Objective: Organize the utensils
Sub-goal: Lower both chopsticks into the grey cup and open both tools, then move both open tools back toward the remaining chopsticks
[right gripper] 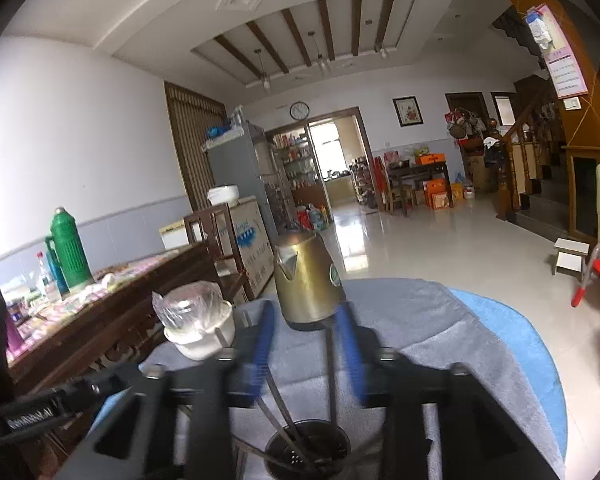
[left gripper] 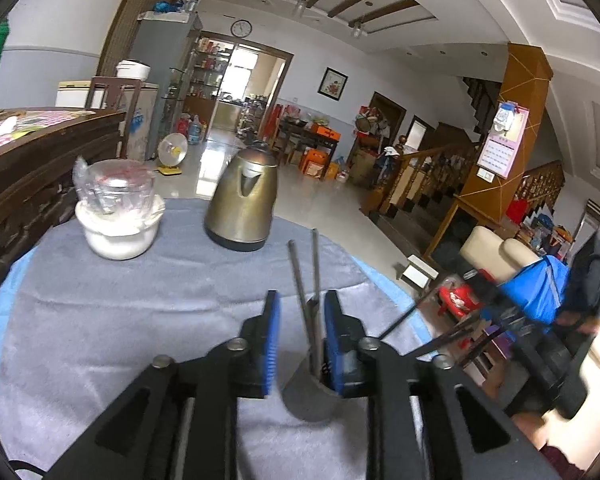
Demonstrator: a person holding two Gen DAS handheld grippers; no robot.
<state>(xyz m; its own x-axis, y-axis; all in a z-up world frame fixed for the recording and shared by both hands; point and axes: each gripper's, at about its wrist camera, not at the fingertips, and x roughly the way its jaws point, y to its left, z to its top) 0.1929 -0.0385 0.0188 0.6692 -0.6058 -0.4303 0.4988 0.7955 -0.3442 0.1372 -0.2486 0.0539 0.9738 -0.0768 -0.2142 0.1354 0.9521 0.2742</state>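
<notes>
Chopsticks (left gripper: pixel 315 300) partly hidden inside holder (left gripper: pixel 308 396) behind left gripper (left gripper: pixel 300 340).

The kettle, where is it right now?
The kettle stands at the table's far edge on the grey cloth, right of the white bowl, beyond the utensil cup.

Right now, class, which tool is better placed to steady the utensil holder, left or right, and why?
Probably left. The left tool is open with one finger already at the holder's rim. The right tool hangs above the holder, among the chopsticks.
</notes>
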